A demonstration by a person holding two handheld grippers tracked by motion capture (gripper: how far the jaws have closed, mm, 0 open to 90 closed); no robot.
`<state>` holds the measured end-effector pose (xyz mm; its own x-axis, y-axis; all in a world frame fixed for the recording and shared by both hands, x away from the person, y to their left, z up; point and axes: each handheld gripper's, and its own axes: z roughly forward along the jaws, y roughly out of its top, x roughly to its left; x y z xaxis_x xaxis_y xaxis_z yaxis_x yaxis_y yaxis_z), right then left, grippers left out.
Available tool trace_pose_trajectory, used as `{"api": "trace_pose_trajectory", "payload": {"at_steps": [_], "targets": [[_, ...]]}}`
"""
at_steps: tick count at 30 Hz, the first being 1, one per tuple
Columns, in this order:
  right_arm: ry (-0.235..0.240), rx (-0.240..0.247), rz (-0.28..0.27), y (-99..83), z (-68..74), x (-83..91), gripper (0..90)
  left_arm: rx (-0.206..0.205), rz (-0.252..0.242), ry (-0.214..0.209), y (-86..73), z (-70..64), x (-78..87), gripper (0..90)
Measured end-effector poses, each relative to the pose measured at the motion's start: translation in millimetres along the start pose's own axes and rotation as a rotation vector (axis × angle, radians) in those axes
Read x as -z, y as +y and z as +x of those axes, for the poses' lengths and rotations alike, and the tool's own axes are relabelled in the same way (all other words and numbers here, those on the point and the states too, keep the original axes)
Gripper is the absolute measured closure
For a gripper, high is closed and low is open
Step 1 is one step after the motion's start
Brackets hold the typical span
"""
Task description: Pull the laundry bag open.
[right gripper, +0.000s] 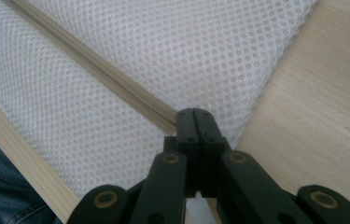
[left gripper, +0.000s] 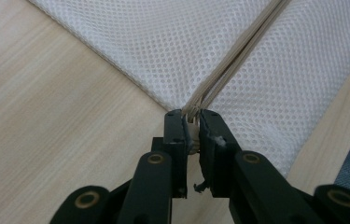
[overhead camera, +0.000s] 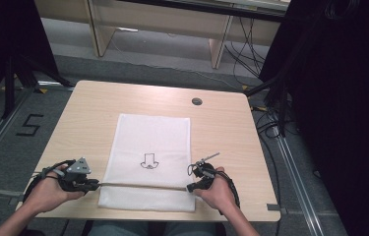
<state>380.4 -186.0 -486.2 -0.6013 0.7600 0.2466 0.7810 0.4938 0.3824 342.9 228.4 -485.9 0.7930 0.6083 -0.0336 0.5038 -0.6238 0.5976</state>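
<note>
A white mesh bag (overhead camera: 150, 142) lies flat on the wooden table (overhead camera: 93, 103), with a small black print (overhead camera: 148, 161) at its middle. A beige zipper (overhead camera: 142, 186) runs across the bag near the front edge. My left gripper (overhead camera: 96, 185) sits at the zipper's left end; in the left gripper view its jaws (left gripper: 191, 115) pinch the beige zipper tape (left gripper: 238, 56). My right gripper (overhead camera: 190, 187) is at the zipper's right end. In the right gripper view it (right gripper: 194, 113) is shut where the zipper (right gripper: 93, 70) ends; what lies between the jaws is hidden.
A round cable hole (overhead camera: 197, 101) sits in the table's far right part. Bare wood surrounds the bag on all sides. The front table edge is close behind both hands. Desks and cables stand beyond the table.
</note>
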Motion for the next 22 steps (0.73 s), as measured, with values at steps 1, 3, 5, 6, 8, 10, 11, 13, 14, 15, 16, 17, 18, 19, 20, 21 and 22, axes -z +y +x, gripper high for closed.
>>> {"api": "trace_pose_trajectory", "payload": {"at_steps": [1,3,5,6,8,10,11,13,14,15,16,17,18,19,20,21,22], "targets": [[-0.001,-0.008,0.008,-0.3,0.4,0.5,90.0,0.011,-0.008,-0.001,-0.5,-0.8,-1.6,80.8],[-0.007,-0.002,0.007,-0.4,1.1,0.6,89.5,0.011,-0.011,-0.001,-0.3,-0.5,-1.5,79.4],[-0.015,0.016,-0.004,-0.2,2.2,0.4,88.3,0.019,-0.044,-0.012,0.7,-0.6,1.3,76.3],[-0.018,0.012,-0.005,-0.1,3.1,0.7,87.7,0.041,-0.067,-0.012,1.3,-0.3,2.0,74.2],[-0.008,0.011,0.016,0.5,2.8,2.0,85.9,0.062,-0.121,-0.041,2.7,-0.1,3.5,71.4],[-0.003,0.009,0.013,1.0,3.6,3.9,84.4,0.081,-0.166,-0.07,4.4,-1.2,1.8,68.0],[-0.013,0.024,-0.007,1.2,3.6,4.5,84.2,0.077,-0.181,-0.073,6.1,-1.8,0.0,65.6],[-0.037,0.027,-0.04,1.8,4.1,7.4,83.8,0.079,-0.211,-0.071,10.5,-4.3,-5.1,59.9],[-0.044,0.012,-0.052,2.2,5.2,9.6,83.6,0.085,-0.228,-0.068,13.7,-6.1,-7.8,56.4],[-0.046,-0.003,-0.053,2.8,5.8,11.5,83.1,0.092,-0.244,-0.067,17.0,-8.0,-10.5,52.9],[-0.058,-0.01,-0.06,3.3,6.3,13.0,82.4,0.087,-0.261,-0.061,20.0,-9.2,-12.8,49.2],[-0.058,0.016,-0.083,3.9,4.8,13.7,81.8,0.075,-0.278,-0.06,22.8,-9.6,-14.5,46.4],[-0.064,0.025,-0.096,4.1,4.2,14.5,81.0,0.082,-0.293,-0.067,24.6,-10.5,-16.4,44.0],[-0.062,0.017,-0.097,4.1,3.9,15.0,80.2,0.084,-0.296,-0.082,25.5,-10.6,-16.9,41.9],[-0.072,-0.001,-0.091,3.6,4.8,16.5,79.0,0.06,-0.304,-0.085,25.7,-8.8,-17.0,40.4],[-0.063,0.016,-0.103,3.6,3.0,15.7,77.7,0.091,-0.311,-0.082,25.0,-9.1,-17.4,39.0],[-0.071,0.026,-0.118,3.5,1.7,15.2,76.1,0.099,-0.321,-0.09,24.2,-7.6,-16.9,38.1]]}}
